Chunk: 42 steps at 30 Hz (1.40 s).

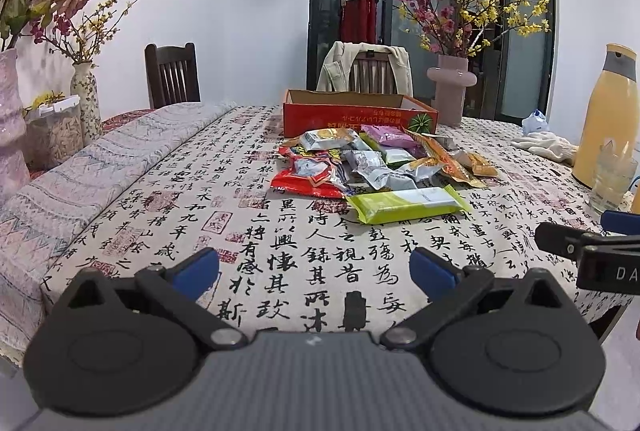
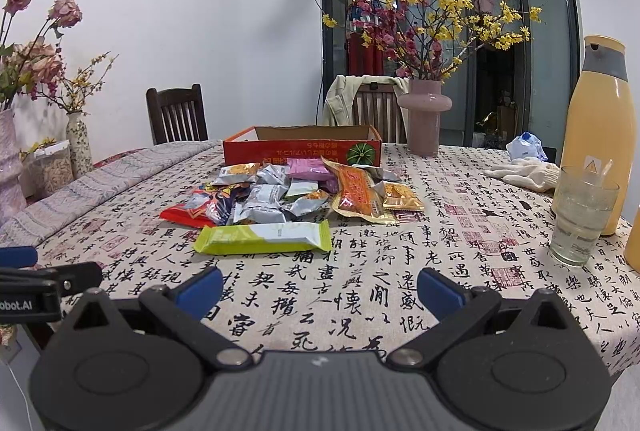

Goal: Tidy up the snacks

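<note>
A heap of wrapped snacks (image 1: 372, 161) (image 2: 288, 197) lies mid-table, in front of an open red cardboard box (image 1: 356, 115) (image 2: 300, 147). A long green-and-white bar (image 1: 406, 205) (image 2: 264, 237) rests nearest to me, at the front of the heap. An orange packet (image 2: 356, 195) lies on the heap's right side. My left gripper (image 1: 316, 269) hovers open over the near table edge, short of the snacks, holding nothing. My right gripper (image 2: 320, 289) is also open and empty, to the right of the left one and at the same distance from the heap.
A calligraphy-print cloth (image 1: 280, 243) covers the table. A pink vase of flowers (image 2: 424, 115), a yellow thermos (image 2: 596, 135), a glass (image 2: 580, 215) and a white glove (image 2: 524, 171) stand on the right. More vases (image 1: 86, 99) sit at far left. Two chairs (image 1: 172, 73) stand behind.
</note>
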Each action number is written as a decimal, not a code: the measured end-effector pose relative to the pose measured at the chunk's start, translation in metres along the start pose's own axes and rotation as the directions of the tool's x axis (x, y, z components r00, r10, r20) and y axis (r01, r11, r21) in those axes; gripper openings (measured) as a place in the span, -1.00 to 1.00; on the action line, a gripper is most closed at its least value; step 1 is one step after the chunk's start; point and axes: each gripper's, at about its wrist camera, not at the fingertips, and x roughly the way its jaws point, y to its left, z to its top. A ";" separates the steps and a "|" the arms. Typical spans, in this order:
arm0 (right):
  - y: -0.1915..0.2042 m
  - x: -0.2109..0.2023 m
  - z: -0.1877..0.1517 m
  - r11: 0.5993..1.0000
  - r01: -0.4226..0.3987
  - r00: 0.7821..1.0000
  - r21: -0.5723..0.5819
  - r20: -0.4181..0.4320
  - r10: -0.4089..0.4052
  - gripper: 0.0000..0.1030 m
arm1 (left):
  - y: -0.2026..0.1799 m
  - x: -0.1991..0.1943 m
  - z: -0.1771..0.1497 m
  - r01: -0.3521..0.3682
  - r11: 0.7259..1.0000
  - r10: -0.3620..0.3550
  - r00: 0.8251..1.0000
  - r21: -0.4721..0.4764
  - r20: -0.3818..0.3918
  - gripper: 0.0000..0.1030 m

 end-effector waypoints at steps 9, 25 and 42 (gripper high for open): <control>0.000 0.000 0.000 1.000 0.000 1.000 0.000 0.000 0.000 1.00 | 0.001 0.000 0.000 -0.008 1.000 0.008 1.000 0.002 -0.001 1.00; -0.004 -0.001 0.001 1.000 -0.016 1.000 0.005 0.008 0.016 1.00 | 0.002 0.003 -0.001 -0.007 1.000 0.007 1.000 0.002 -0.015 1.00; -0.037 0.066 0.021 0.999 0.027 0.999 0.046 0.019 -0.028 1.00 | 0.015 0.086 0.038 0.011 1.000 -0.012 0.998 -0.009 -0.057 1.00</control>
